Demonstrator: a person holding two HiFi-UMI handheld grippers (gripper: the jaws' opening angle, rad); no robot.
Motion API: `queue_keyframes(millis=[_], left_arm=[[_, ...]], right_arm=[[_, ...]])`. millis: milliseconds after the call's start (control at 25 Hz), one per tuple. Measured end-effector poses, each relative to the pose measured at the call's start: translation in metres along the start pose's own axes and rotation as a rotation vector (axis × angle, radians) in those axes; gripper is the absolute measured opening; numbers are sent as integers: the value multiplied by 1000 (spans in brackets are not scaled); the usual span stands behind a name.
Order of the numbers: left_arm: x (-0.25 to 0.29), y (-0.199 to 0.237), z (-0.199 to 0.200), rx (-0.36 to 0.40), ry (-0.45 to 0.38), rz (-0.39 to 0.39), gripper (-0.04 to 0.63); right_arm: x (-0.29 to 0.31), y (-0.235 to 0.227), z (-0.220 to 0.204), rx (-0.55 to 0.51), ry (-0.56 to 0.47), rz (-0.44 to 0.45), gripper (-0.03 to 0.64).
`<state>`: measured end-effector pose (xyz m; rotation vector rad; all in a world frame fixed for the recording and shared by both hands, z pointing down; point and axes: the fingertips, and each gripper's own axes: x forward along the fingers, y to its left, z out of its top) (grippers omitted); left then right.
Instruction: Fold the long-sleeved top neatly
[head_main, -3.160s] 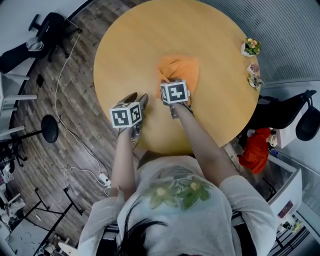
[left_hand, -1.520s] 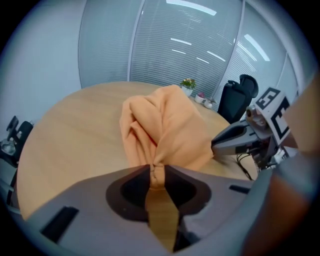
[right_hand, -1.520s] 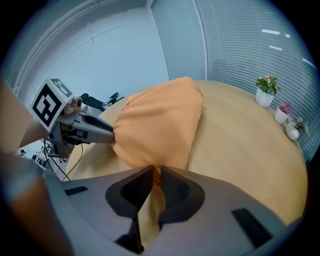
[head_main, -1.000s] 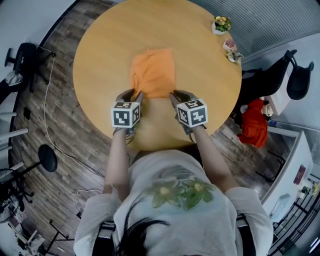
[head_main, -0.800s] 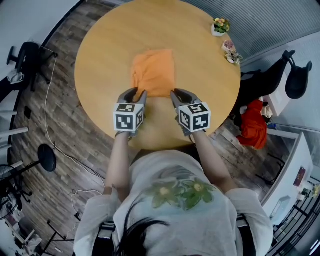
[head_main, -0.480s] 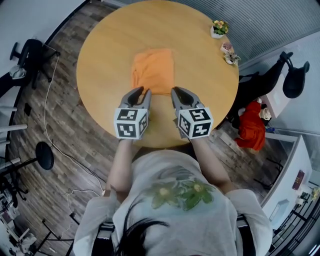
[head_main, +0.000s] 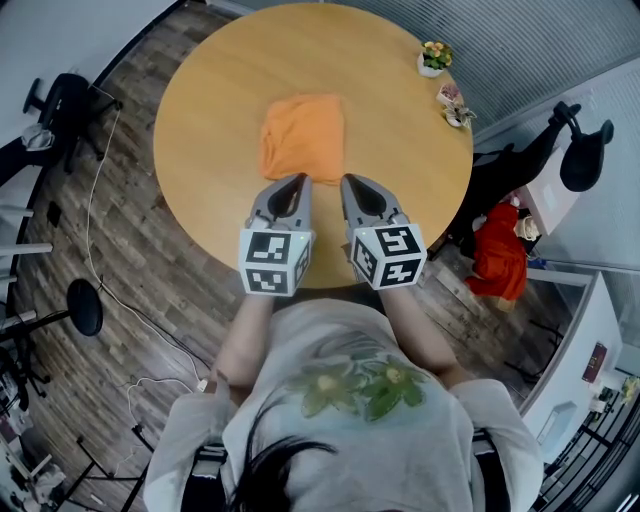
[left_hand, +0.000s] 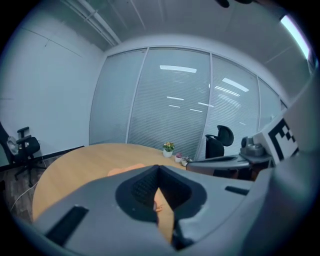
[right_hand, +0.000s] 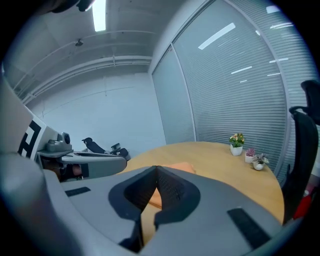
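The folded orange top (head_main: 302, 136) lies near the middle of the round wooden surface (head_main: 215, 90), clear of the left gripper (head_main: 297, 182) and right gripper (head_main: 350, 182), whose jaws have just closed on nothing. Small potted plants (head_main: 434, 56) sit at its rim, with plank floor (head_main: 130, 250) and a blinded glass wall (head_main: 520, 40) around.

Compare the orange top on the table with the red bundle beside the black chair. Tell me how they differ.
The orange top lies flat on the round table, folded into a tidy rectangle. The red bundle sits off the table near the black chair, crumpled with no clear outline. The top is light orange, while the bundle is a deeper red. Both look like soft fabric.
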<state>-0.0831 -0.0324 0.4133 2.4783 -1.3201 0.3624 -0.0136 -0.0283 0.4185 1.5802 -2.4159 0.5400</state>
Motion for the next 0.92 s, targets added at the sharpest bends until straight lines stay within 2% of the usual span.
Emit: queue_keyframes(millis=[400,600,920], left_arm=[[-5,-12,8,28,-2,-1,3],[-4,-16,11,-13,8,-31,3],[3,-16,10,-28,18,-55,3]], right_arm=[[-16,7,12,-47,-24,-7,18],[-16,6,16,-47,-32,-5,18],[-11,1,17,-44,-24,-1,18]])
